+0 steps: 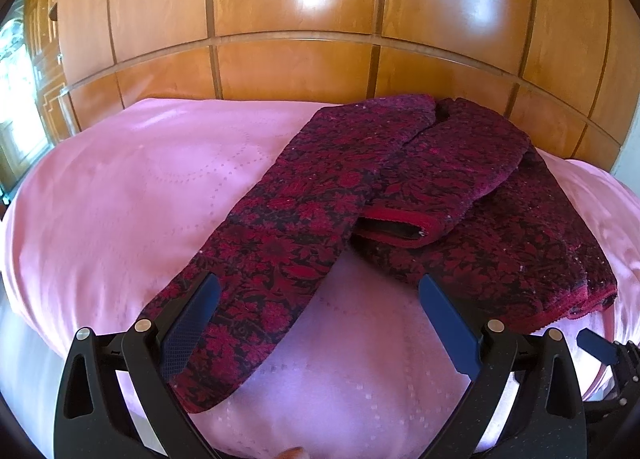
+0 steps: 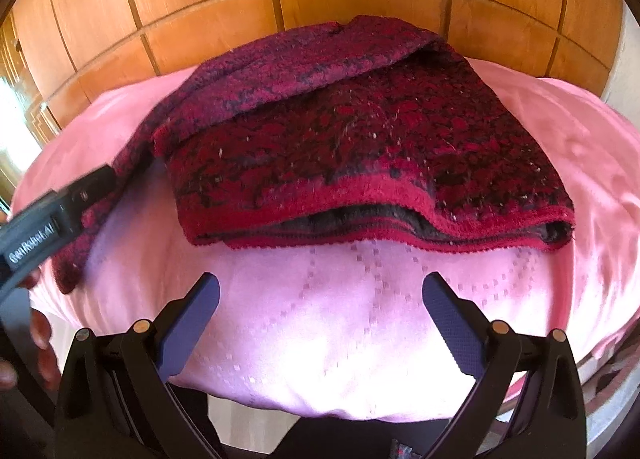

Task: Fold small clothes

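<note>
A wall of glossy orange-brown wooden panels (image 1: 296,19) fills the far side of both views, with bright reflections on the upper boards. Below it lies a pink bedspread (image 1: 120,187) with a faint dotted pattern, covering a rounded surface that takes up the near half of each picture.

On the bedspread rests the dark red floral sweater (image 1: 460,187), partly folded. Its body sits toward the far right in the left wrist view, one sleeve doubled back across it so the plain red cuff (image 1: 396,229) opens toward the near side. The other sleeve (image 1: 256,259) stretches out long toward the near left, its end lying just beside the left finger of the left gripper. In the right wrist view the body of the sweater (image 2: 360,147) lies straight ahead, its red hem (image 2: 360,195) facing the camera (pale lint speckles the knit).

The left gripper (image 1: 320,323) hovers low over the bedspread with its jaws spread wide; the outstretched sleeve passes under its left finger, and nothing is pinched between them. The right gripper (image 2: 320,319) is likewise spread wide over bare pink fabric, near the hem but apart from it.

At the left edge of the right wrist view the body of the left gripper (image 2: 52,223) shows, with a hand (image 2: 40,339) below it.
</note>
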The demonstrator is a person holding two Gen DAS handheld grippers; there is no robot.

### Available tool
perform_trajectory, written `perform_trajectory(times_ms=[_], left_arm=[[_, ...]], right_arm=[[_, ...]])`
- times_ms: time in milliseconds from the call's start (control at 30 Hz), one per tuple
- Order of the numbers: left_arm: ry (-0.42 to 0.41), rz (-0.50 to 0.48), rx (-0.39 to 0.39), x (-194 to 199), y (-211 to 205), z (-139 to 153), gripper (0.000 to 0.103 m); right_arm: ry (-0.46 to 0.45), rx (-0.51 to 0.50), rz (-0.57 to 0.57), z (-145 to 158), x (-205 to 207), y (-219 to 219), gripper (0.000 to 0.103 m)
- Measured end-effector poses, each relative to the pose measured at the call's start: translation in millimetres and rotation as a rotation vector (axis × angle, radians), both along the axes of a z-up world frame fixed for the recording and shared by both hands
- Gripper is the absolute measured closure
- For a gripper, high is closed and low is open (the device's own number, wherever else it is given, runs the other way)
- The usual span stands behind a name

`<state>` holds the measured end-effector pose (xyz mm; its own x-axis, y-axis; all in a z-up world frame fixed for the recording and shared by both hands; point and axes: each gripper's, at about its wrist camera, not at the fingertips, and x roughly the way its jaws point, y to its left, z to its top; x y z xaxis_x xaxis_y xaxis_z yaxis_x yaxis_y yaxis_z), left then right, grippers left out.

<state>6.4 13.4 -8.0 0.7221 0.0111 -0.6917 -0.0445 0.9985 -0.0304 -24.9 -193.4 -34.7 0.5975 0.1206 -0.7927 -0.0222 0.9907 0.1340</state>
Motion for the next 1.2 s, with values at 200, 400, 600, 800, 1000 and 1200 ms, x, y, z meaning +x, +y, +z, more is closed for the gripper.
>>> perform_trajectory(times_ms=[200,400,600,800,1000,1200], left_arm=[[-0.001,0.015,-0.004,4,5,-2,0.004],[0.016,-0.002,-0.004,11,7,-6,0.004],[-0.001,-0.016,0.048,21,24,-4,0.004],[0.013,-0.094,0.027,21,52,-9,0.005],[0.077,-0.211,0.026,13,44,-30,0.026],[0.110,-0.178,-0.019,28,48,-35,0.092]], right_arm=[[-0.025,0.085,0.017,16,9,-9,0.007],[-0.064,0.160,0.049,41,21,-8,0.017],[0.017,0.353,0.080,38,69,-8,0.033],[0.147,0.500,0.131,9,131,19,0.040],[0.184,0.475,0.131,-7,174,50,0.081],[-0.073,0.253,0.131,60,155,28,0.092]])
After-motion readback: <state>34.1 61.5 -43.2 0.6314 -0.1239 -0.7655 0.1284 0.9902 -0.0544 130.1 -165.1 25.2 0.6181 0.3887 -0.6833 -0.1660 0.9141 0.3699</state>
